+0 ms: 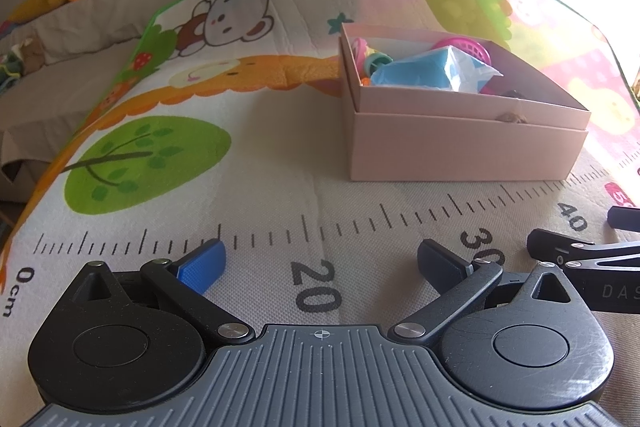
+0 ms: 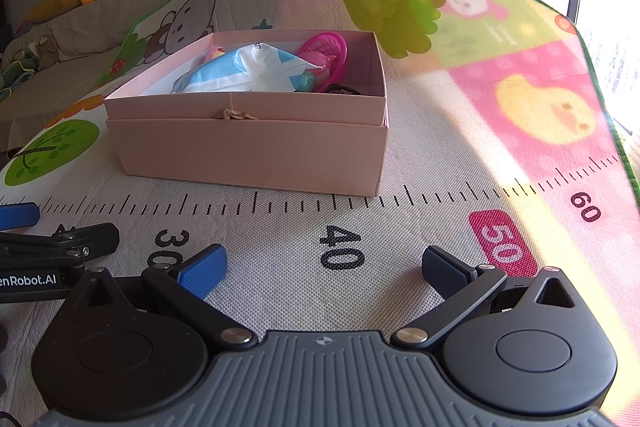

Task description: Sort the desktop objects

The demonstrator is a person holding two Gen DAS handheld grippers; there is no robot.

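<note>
From the left wrist view, the left gripper [image 1: 320, 263] sits low over the cartoon-printed play mat [image 1: 260, 155] with its blue-padded fingers spread wide and holding nothing, while ahead the pale pink cardboard box [image 1: 464, 147] shows a blue-and-white plastic packet [image 1: 432, 71] and a pink plastic basket [image 1: 468, 49], the rest inside being half hidden by its wall. From the right wrist view, the right gripper [image 2: 324, 269] is likewise spread and empty near the mat's printed ruler, and here the box [image 2: 256, 151] is seen more squarely, with a small dark object [image 2: 342, 90] too obscured to identify.
</note>
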